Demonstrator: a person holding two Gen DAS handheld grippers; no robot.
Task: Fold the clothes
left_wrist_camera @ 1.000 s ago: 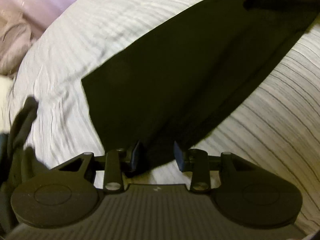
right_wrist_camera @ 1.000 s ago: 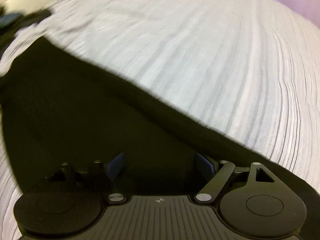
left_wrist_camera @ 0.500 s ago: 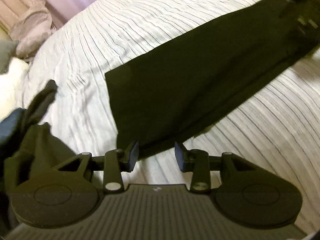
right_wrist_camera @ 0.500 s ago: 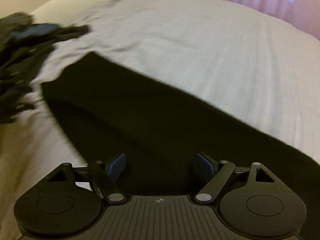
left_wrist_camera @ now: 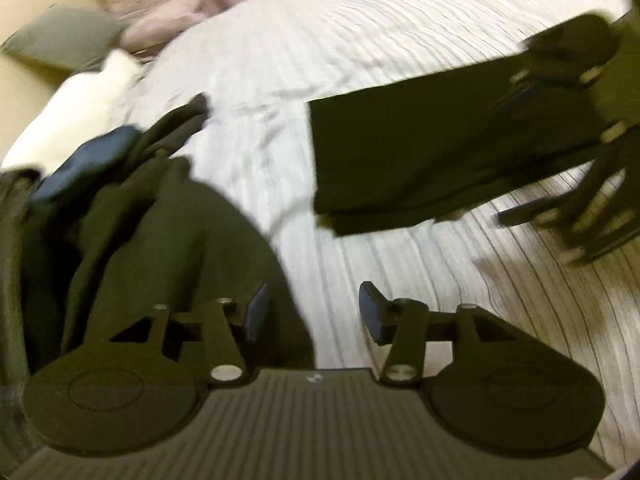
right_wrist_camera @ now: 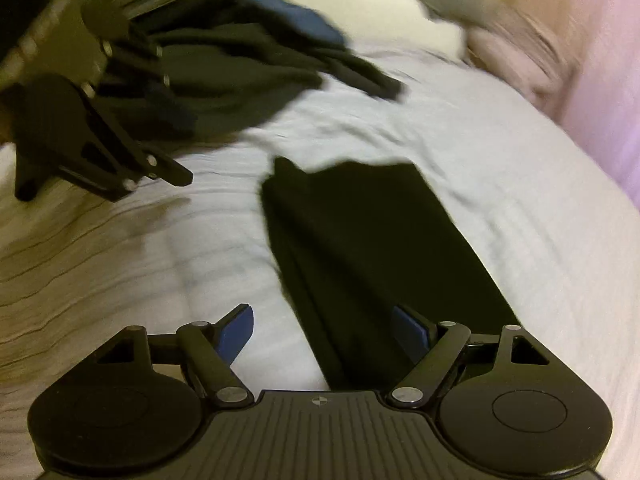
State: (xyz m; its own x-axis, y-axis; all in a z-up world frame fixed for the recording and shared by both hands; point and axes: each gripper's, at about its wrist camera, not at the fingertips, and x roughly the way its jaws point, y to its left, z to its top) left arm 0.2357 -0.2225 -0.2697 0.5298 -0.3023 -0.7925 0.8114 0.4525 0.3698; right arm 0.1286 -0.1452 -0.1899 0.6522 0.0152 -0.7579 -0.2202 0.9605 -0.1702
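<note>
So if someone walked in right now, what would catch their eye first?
Probably the long black garment, lying flat on the pale striped bedspread and running out from under the open right gripper. Next, the heap of dark clothes with a blue piece, beside the open left gripper.

White striped bed (left_wrist_camera: 400,20), flat black garment (left_wrist_camera: 420,152), dark clothes heap (left_wrist_camera: 160,208), pillows (left_wrist_camera: 64,40)

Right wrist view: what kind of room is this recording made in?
Most likely a bedroom. The black garment lies on a bed with a white striped cover, pillows sit at its far end, and a heap of dark clothes waits beside them.
</note>
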